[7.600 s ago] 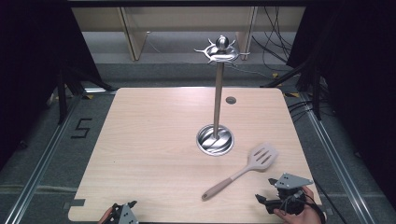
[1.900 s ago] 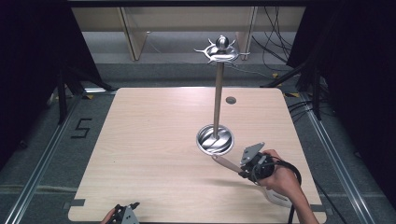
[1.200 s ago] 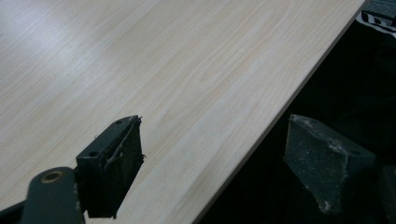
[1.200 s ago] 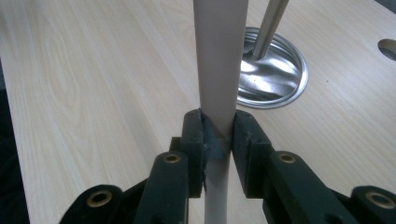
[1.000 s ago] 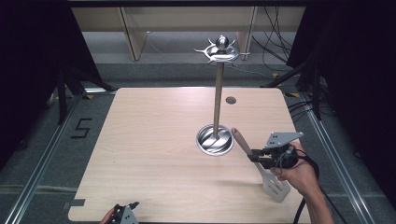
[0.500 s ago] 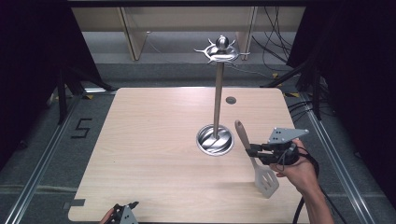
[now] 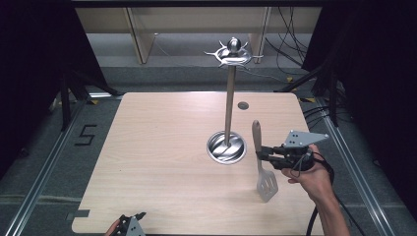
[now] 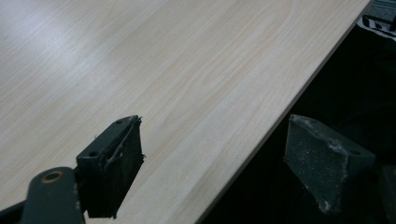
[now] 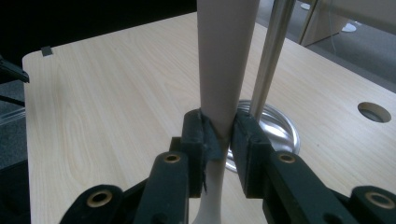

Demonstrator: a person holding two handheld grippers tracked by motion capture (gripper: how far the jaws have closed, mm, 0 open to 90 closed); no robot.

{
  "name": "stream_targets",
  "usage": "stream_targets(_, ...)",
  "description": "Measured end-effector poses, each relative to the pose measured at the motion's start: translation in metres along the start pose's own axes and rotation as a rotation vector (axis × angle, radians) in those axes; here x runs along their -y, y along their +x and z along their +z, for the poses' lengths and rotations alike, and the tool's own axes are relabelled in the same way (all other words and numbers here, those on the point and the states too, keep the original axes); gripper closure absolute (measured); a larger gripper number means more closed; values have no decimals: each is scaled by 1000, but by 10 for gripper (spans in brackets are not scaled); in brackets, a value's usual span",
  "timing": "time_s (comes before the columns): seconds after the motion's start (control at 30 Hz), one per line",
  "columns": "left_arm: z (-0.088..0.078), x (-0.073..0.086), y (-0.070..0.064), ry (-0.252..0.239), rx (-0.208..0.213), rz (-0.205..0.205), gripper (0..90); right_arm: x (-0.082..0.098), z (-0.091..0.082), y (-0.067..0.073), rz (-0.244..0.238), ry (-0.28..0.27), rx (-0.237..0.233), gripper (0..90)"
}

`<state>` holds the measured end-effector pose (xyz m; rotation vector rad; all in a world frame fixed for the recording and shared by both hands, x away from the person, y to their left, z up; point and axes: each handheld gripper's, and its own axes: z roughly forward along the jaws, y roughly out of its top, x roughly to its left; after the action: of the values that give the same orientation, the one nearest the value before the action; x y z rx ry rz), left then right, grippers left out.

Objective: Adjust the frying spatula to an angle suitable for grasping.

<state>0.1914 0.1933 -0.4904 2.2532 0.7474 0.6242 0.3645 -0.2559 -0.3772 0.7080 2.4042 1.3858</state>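
Observation:
A beige slotted spatula (image 7: 264, 169) hangs upright over the table's right part, handle up, slotted blade down. My right gripper (image 7: 260, 155) is shut on its handle; in the right gripper view the handle (image 9: 225, 65) rises between the jaws. Just left of it stands a metal utensil stand: a round steel base (image 7: 226, 147), a tall pole (image 7: 229, 105) and a hooked crown (image 7: 233, 53) on top. My left gripper (image 7: 132, 223) sits at the table's front edge, open, with nothing between its fingers (image 8: 114, 161).
The light wooden table (image 7: 162, 147) has a small round hole (image 7: 243, 105) near its far right corner. A hand (image 7: 314, 179) holds the right gripper, its cable trailing off the front edge. Dark floor and cables surround the table.
The right gripper came in from the front right, shut on the spatula lying on the table, lifted it and turned it until it hangs upright beside the stand. The left gripper stayed put.

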Motion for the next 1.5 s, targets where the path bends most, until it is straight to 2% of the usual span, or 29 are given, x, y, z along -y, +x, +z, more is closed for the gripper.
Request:
stream_targets(0.1,-1,0,0,7,-4,2,185,-1,0,0,11,-17,8,763)
stream_targets(0.13,0,0,2,20,2,26,185,-2,0,0,8,-18,3,763)
stream_targets(0.2,0,0,2,23,2,31,185,-3,0,-1,-10,-26,3,763)
stream_targets(0.23,-2,0,3,24,15,30,185,-4,-1,2,16,-24,4,763)
stream_targets(0.33,-1,0,3,23,-9,28,185,-8,-1,0,-3,-39,9,763)
stream_targets(0.37,-1,0,3,23,-9,28,185,-9,-1,1,8,-51,18,763)
stream_targets(0.4,0,1,3,5,-9,5,185,-11,-2,1,1,-46,7,763)
stream_targets(0.43,0,1,3,5,-9,5,185,-11,-2,1,1,-46,7,763)
stream_targets(0.47,0,1,4,25,-5,24,185,-15,-3,0,-7,-56,9,763)
stream_targets(0.5,0,1,3,5,4,-6,185,-16,-3,2,22,-67,18,763)
stream_targets(0.57,0,1,4,8,-5,-5,185,-18,-3,1,12,-70,21,763)
stream_targets(0.6,-2,1,6,28,3,17,185,-23,-4,1,3,-89,22,763)
stream_targets(0.7,0,2,5,22,-11,11,185,-30,-5,0,-11,-100,31,763)
stream_targets(0.77,0,1,5,26,-9,18,185,-43,-6,-2,-23,-112,43,763)
stream_targets(0.8,1,2,4,9,-4,-4,185,-48,-7,-2,-22,-102,38,763)
stream_targets(0.83,1,2,4,9,-4,-4,185,-48,-7,-2,-22,-102,38,763)
stream_targets(0.87,1,2,3,13,-23,-3,185,-57,-8,-3,-23,-112,59,763)
stream_targets(0.93,0,2,3,12,-17,-3,185,-65,-9,-6,-44,-120,62,763)
stream_targets(1.13,1,2,3,17,3,-10,185,-82,-10,-9,-39,-130,85,763)
stream_targets(1.17,0,2,3,17,-8,-6,185,-88,-10,-11,-54,-128,84,763)
stream_targets(1.2,0,2,4,22,-9,2,185,-91,-9,-11,-43,-140,89,763)
stream_targets(1.23,-1,1,5,42,8,22,185,-91,-9,-11,-43,-140,89,763)
stream_targets(1.3,0,2,5,41,14,13,185,-95,-9,-11,-31,-127,78,763)
stream_targets(1.33,2,2,3,20,-3,1,185,-99,-9,-13,-49,-133,88,763)
stream_targets(1.37,2,2,3,20,-3,1,185,-101,-8,-13,-45,-139,89,763)
stream_targets(1.4,2,2,3,22,-2,-5,185,-102,-8,-14,-32,-142,96,762)
stream_targets(1.43,1,2,3,34,16,6,185,-104,-9,-15,-30,-141,85,763)
stream_targets(1.5,2,2,3,19,14,-8,185,-105,-9,-16,-28,-147,91,763)
